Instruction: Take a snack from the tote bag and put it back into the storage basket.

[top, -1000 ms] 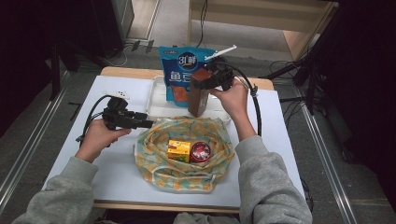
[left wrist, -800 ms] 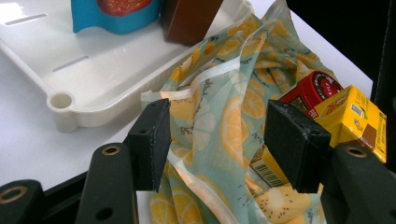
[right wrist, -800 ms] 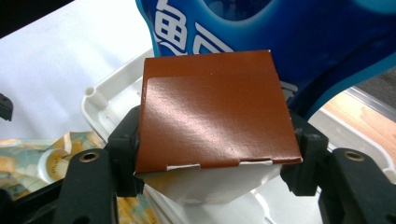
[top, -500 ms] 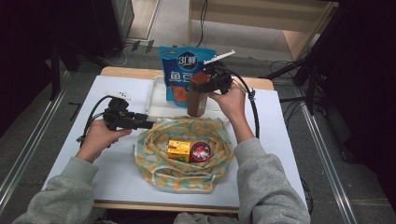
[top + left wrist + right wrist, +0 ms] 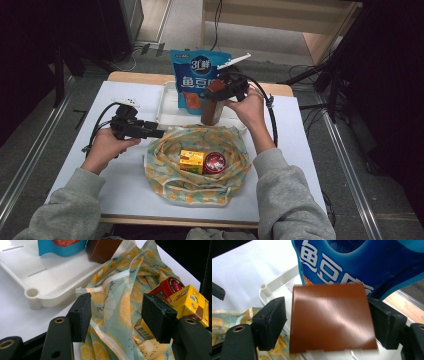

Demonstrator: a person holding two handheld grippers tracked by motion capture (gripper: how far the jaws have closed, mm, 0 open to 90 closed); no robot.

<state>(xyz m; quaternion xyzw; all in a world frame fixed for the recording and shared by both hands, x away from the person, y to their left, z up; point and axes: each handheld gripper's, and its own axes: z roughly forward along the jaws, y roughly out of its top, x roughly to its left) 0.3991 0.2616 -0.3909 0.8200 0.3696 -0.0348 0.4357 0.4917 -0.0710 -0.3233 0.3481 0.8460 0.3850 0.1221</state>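
The white table (image 5: pixel 125 190) carries everything I work with: at its far side a white tray (image 5: pixel 167 112), and nearer me a lemon-print cloth bag (image 5: pixel 195 185) lying open with a yellow carton (image 5: pixel 192 161) and a red can (image 5: pixel 214 162) inside it. A tall blue snack pouch (image 5: pixel 197 75) stands in the tray, and just in front of it stands the brown box (image 5: pixel 212 107) I am dealing with, its base down in the tray's near right part. I judge this box stiff and light, with a glossy skin that could slip; its flat side faces are the place to take it, across the upper half, squeezed gently so the card does not dent. My right gripper (image 5: pixel 328 323) straddles exactly those faces, but its jaws have just been opening and now stand wide, with a sliver of daylight on each side, so the box sits between them without being gripped. My left gripper (image 5: pixel 117 316) hovers low at the bag's left rim, jaws spread wide with soft folded cloth between them and nothing pinched. That fabric is limp and will sag, so I would catch it by the hemmed edge.
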